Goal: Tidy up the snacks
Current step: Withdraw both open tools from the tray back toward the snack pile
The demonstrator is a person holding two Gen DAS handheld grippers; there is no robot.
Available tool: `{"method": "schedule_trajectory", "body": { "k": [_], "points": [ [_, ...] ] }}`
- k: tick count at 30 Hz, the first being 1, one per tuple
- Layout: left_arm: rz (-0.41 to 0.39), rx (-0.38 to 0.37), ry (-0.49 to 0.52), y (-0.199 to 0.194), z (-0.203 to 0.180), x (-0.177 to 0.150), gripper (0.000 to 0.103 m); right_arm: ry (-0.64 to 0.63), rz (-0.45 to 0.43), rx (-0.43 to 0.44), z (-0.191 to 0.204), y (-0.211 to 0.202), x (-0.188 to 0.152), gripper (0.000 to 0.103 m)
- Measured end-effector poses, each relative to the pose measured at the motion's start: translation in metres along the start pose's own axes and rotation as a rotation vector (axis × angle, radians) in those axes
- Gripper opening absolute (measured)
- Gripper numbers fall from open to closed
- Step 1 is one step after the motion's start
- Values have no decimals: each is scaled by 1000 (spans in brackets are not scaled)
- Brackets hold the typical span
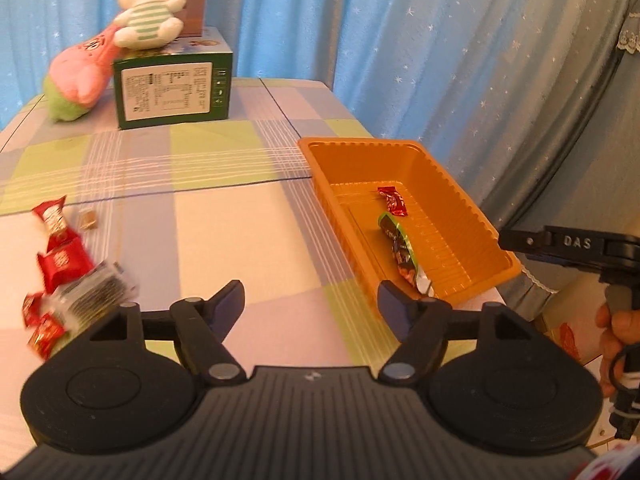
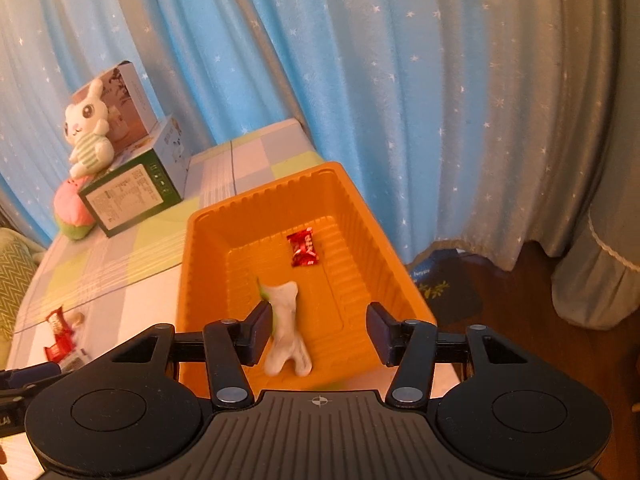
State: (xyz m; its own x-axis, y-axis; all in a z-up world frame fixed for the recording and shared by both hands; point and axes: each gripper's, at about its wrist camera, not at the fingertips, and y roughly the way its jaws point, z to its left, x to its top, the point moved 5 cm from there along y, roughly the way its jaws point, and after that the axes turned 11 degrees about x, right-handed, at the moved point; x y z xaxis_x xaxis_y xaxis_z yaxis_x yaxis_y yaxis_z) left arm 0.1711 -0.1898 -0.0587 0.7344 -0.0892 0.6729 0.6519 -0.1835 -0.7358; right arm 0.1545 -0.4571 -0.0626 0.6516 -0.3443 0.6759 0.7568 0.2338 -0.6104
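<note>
An orange plastic tray [image 1: 472, 208] [image 2: 356, 216] sits at the table's right edge. It holds a small red candy [image 1: 394, 201] [image 2: 303, 249] and a long green-edged snack packet [image 1: 401, 252] [image 2: 286, 324]. Several red snack packets [image 1: 60, 256] [image 2: 58, 334] and a silver packet [image 1: 98, 288] lie in a pile at the left. My left gripper [image 1: 311, 306] is open and empty over the table between pile and tray. My right gripper [image 2: 318, 332] is open just above the tray, over the long packet. It also shows in the left wrist view [image 1: 560, 246].
A green box [image 1: 174, 92] [image 2: 132, 196] stands at the far side with a white rabbit plush [image 1: 150, 8] [image 2: 86, 132] on it and a pink plush [image 1: 80, 72] [image 2: 72, 208] beside it. A small tan candy [image 1: 89, 221] lies near the pile. Blue curtains hang behind.
</note>
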Motion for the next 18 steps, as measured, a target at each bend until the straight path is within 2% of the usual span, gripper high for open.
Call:
{"method": "schedule_trajectory", "body": {
  "k": [10, 18],
  "points": [
    [-32, 24, -50, -55, 32, -22, 77, -1, -34, 50, 55, -57, -36, 52],
    [-46, 59, -81, -90, 66, -38, 79, -23, -7, 102, 104, -72, -68, 52]
  ]
}}
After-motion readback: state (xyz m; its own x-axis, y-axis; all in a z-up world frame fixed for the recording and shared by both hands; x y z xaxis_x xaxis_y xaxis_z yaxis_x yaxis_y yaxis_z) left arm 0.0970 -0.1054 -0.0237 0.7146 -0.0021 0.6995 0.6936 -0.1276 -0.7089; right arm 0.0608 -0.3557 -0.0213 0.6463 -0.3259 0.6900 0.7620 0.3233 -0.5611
